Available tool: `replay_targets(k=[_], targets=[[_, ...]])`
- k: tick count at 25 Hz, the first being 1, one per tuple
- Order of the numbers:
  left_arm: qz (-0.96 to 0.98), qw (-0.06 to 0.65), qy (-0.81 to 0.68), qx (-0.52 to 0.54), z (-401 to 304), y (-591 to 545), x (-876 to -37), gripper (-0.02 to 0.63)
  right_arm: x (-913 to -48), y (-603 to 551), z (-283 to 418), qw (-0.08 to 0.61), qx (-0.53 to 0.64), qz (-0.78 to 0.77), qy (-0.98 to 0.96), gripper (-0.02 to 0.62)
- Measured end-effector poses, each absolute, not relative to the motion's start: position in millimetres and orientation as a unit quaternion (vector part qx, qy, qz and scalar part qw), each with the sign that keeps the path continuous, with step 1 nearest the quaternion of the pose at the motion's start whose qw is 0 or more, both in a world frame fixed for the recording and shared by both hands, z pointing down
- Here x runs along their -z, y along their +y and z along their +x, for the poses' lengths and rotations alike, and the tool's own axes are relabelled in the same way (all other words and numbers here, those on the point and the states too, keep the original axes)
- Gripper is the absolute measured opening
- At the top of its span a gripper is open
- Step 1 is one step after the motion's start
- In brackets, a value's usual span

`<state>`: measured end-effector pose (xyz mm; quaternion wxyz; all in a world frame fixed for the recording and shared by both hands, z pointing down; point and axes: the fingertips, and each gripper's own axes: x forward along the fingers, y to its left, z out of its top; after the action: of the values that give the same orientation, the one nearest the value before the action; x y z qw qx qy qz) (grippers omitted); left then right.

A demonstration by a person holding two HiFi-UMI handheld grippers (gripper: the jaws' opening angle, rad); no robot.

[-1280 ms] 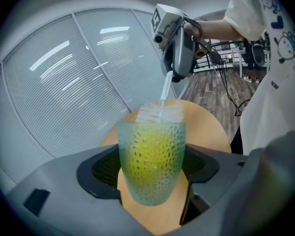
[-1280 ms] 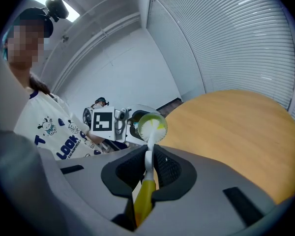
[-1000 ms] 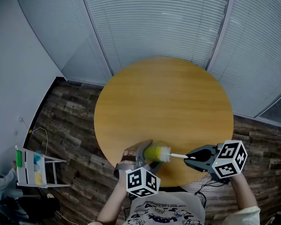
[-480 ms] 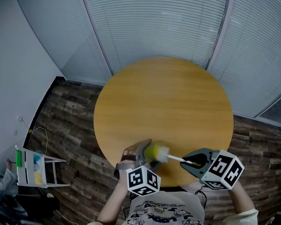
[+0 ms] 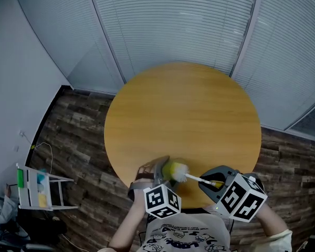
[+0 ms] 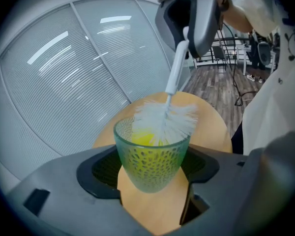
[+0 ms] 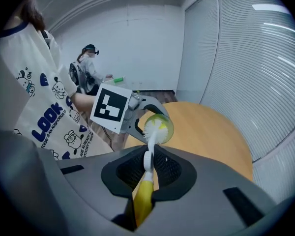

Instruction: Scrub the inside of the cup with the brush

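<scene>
Seeing a small white rack (image 5: 39,189) far left, standing on the plank floor (image 5: 79,135). Catching another person (image 7: 90,63) by the far wall, on the left of the right gripper view. Seeing slatted blinds (image 5: 173,25) running behind the round wooden counter (image 5: 184,109).

Gripping the cup (image 6: 152,163) with the left tongs (image 5: 158,171), pads pressing on both sides of the cup wall and jaws standing wide around it. Holding the cup over the near edge of the counter, just in front of the printed shirt (image 5: 189,238). Tilting the cup mouth toward the right tongs. Showing pale green dimpled glass, with yellow showing inside. Carrying the left marker cube (image 5: 161,202) just below the cup in the head view.

Poking the brush (image 6: 163,122) into the cup mouth, with the white bristles sitting partly inside and partly sticking out over the rim. Running a thin white stem from the bristles back to the right.

Clamping the right tongs (image 7: 146,168) closed on the brush handle, jaws nearly together, the yellow grip passing between the pads. Pointing these tongs down and left at the cup. Carrying the right marker cube (image 5: 242,197) tilted, furthest right, near the counter's edge.
</scene>
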<state>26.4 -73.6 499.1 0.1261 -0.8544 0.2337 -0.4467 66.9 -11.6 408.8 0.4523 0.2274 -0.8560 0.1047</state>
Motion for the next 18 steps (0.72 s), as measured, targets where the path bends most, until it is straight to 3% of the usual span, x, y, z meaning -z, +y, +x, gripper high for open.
replay_targets(k=[9,18], targets=[[-0.843,0.147,0.214,0.471,30.7,-72.7,-506.5,0.377,-407.9,-18.7,65.7,0.494,-0.081,0.198,-0.843,0.046],[-0.844,0.181,0.179,0.472,36.5,-70.0,-507.4,0.377,-406.1,-27.3,74.4,0.481,-0.11,0.186,-0.85,0.046]])
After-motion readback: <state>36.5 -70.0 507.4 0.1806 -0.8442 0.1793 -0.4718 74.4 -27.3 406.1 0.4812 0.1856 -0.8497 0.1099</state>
